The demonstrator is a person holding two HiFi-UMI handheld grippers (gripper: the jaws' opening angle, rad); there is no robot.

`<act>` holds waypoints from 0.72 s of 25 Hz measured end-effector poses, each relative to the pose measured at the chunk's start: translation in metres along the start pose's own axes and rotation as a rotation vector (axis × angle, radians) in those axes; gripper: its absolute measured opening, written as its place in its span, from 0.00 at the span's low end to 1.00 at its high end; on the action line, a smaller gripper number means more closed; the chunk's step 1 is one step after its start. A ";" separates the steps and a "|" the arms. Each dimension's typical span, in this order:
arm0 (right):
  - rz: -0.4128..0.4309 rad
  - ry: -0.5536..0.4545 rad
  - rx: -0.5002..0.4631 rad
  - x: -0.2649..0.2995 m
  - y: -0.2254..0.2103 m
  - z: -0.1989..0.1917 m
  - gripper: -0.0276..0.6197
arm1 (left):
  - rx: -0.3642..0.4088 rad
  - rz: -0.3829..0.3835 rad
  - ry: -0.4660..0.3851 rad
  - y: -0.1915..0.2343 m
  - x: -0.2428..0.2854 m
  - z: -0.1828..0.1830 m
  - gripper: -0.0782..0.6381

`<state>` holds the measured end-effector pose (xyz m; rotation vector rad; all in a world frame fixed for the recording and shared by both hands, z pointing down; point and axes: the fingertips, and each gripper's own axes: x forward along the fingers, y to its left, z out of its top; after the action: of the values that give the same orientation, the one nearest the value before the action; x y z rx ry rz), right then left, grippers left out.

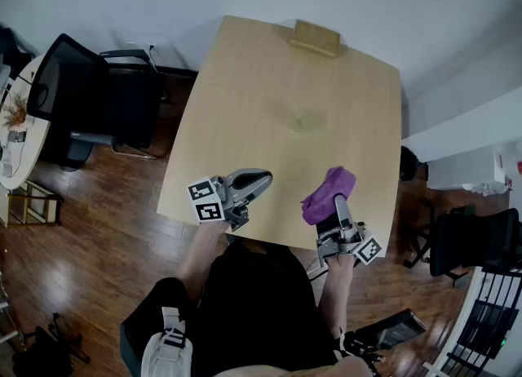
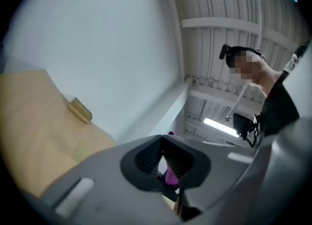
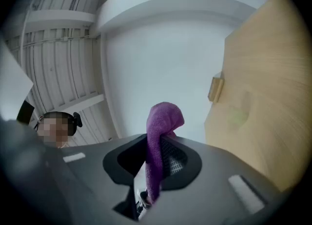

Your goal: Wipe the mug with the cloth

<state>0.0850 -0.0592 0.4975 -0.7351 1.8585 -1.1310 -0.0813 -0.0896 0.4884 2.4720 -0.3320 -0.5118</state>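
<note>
Cloth [image 1: 329,193], purple, is pinched between the right gripper's [image 1: 338,206] jaws near the table's [image 1: 245,82] near edge. From left: black chair [image 1: 81,90]; left gripper [image 1: 263,179], clenched on nothing; a greenish patch [image 1: 306,121] mid-table, too faint to name; a wooden block [image 1: 316,37] at the far edge. Only the head view shows the dark wood floor [image 1: 98,261]; only the gripper views show the ribbed ceiling [image 2: 229,5].

- The pale rectangular wooden table [image 1: 245,122] is lit evenly.
- Both gripper views are bent and darkened at the edges.
- A white ceiling strip light [image 2: 220,127] is seen glowing.
</note>
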 end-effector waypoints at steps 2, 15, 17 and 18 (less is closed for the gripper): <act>0.008 -0.003 0.008 -0.006 0.002 0.016 0.14 | 0.011 0.030 0.019 -0.004 0.014 -0.008 0.12; 0.040 -0.015 0.108 -0.018 -0.039 0.095 0.14 | 0.208 0.232 0.248 0.067 0.094 -0.055 0.12; 0.028 -0.035 0.101 -0.023 -0.040 0.099 0.14 | 0.251 0.259 0.322 0.087 0.101 -0.063 0.14; 0.023 -0.044 0.091 -0.024 -0.040 0.101 0.14 | 0.282 0.270 0.365 0.099 0.106 -0.068 0.16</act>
<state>0.1873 -0.0999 0.5155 -0.6795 1.7630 -1.1677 0.0306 -0.1715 0.5683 2.6649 -0.6093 0.1077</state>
